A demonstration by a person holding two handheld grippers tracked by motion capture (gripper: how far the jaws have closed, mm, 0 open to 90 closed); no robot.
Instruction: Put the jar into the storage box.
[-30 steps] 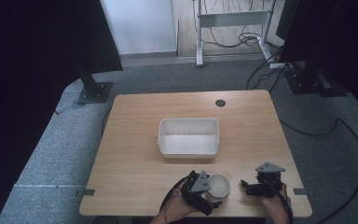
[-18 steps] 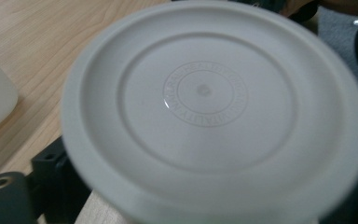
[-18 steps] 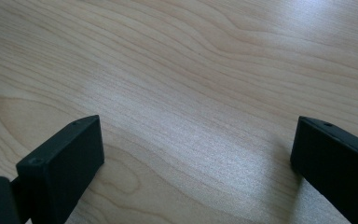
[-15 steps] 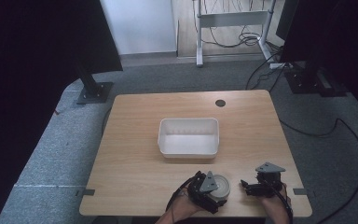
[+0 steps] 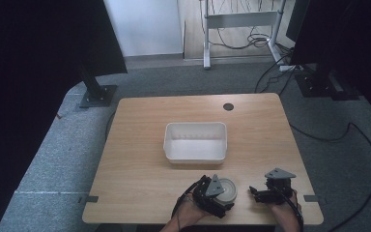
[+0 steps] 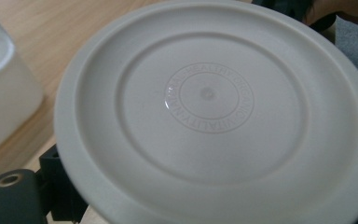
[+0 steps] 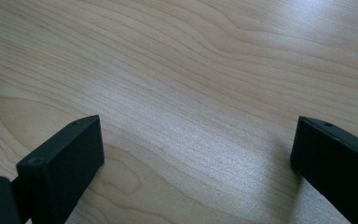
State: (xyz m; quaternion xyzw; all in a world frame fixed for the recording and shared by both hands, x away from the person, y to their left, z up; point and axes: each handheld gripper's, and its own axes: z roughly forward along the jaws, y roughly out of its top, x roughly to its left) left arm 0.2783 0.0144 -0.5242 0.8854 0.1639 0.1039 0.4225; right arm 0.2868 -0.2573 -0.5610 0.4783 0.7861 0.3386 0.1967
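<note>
We have the left hand-held gripper (image 5: 221,194) clamped on a grey plastic lid (image 6: 214,112) at the worktop's (image 5: 140,159) near edge, by the white tub (image 5: 195,141). Right hand-held gripper (image 5: 257,193) gapes wide, holding nothing.

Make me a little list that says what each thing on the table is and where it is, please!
table: light wood, small dark round hole near its far edge
white tub: rectangular, mid-table, looks empty
round grey disc: near front edge, between the hands; ringed lettering at its centre in the left gripper view
left gripper: at the disc; one black jaw beside its rim, grip cannot be told
right gripper: to the disc's right, apart from it; jaws wide open over bare wood
</note>
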